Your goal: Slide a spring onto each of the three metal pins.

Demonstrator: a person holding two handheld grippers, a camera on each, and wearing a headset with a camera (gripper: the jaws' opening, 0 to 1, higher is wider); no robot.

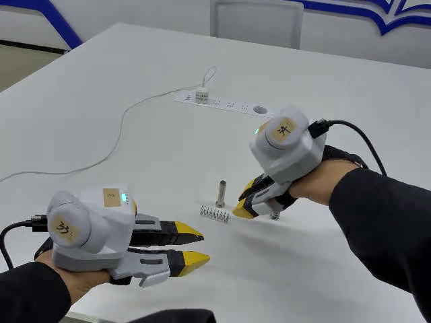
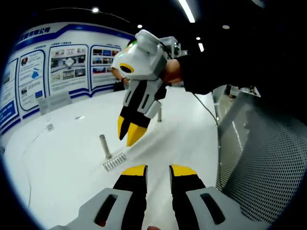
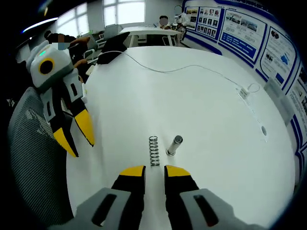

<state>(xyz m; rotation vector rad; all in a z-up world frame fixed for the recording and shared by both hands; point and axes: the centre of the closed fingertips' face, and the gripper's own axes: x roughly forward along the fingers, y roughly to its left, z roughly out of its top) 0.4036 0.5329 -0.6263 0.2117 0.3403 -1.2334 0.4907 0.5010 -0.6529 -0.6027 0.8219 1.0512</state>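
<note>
White worktop [image 1: 135, 81] carries a power strip [image 1: 222, 104] with a thin cable [image 1: 121, 131] at its far side, and blue and white boards [image 2: 72, 62] hang on the wall behind. One metal pin [image 1: 221, 193] [image 2: 104, 146] [image 3: 174, 145] stands upright near the middle of the worktop. One spring [image 1: 215, 214] [image 2: 115, 161] [image 3: 153, 151] lies flat on the worktop just beside the foot of this pin, not on it. The right tongs [image 1: 246, 207] [image 2: 129, 133] [image 3: 154, 171] point down at a slant, with their yellow tips just beside one end of the spring; I cannot tell if they touch it. Their own view shows a narrow gap between the two tips, and nothing is pinched there. The left tongs [image 1: 194, 245] [image 2: 158, 170] [image 3: 79, 141] hang low over the near edge of the worktop, well apart from the pin, with the tips spread a little and nothing between them. In the left gripper view a second pin [image 2: 159, 114] stands upright behind the right tongs. In the head view a small metal piece [image 1: 275, 215] shows just under the right hand, but it is too small to tell more.
</note>
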